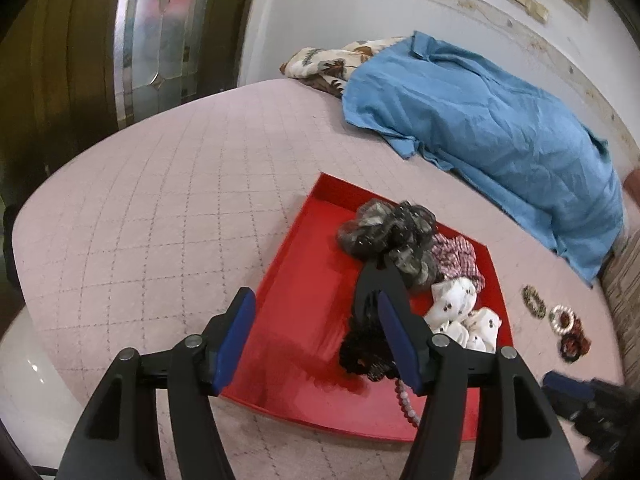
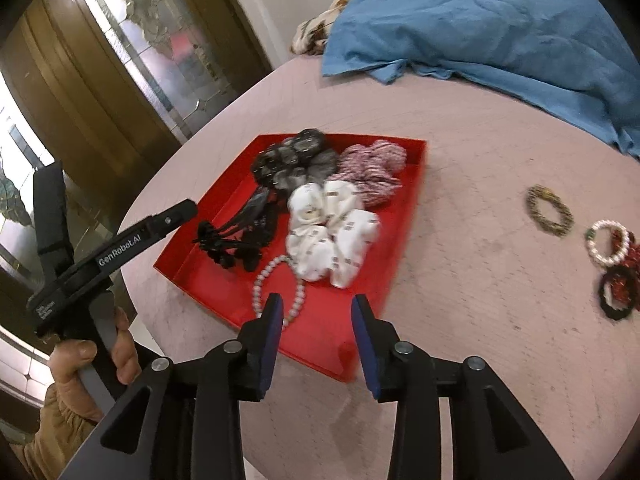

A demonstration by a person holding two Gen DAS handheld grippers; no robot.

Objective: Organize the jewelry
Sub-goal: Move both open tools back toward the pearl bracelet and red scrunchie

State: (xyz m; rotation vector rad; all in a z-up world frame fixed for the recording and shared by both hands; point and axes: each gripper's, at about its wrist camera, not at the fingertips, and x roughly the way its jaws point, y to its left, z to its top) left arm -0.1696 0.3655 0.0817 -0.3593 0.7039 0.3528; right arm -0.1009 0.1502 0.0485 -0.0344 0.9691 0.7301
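Right wrist view showed the right gripper (image 2: 316, 312) with its jaws parted and nothing between them, hovering over the near edge of the red tray (image 2: 224, 216). A pale bead bracelet (image 2: 276, 284) lay in the tray just beyond the left blue pad, apparently free of it. The left gripper (image 1: 316, 320), seen from its own camera, also stood with jaws apart and empty above the tray; in the right wrist view its body was gripped by the person's hand (image 2: 100, 356) off the tray's left edge.

The tray sat on a pink quilted bed cover (image 1: 160, 200). Toward its far edge lay a grey scrunchie (image 2: 296, 160) and a pink striped scrunchie (image 2: 372, 172); a white printed scrunchie (image 2: 332, 228) filled the middle, and a black beaded piece (image 2: 236, 240) lay along the left side.

Three pieces were not yet in the tray, lying on the cover well off its right edge: a gold-brown bracelet (image 2: 548, 210), a pearl bracelet (image 2: 606, 240) and a red-and-black bracelet (image 2: 616, 284), the last two touching.

The step in hand looked like a release into the tray just finished. The next move probably called for the right gripper to swing right, come down over one loose bracelet, likely the lone gold-brown one, and pinch its rim without dragging its neighbours.
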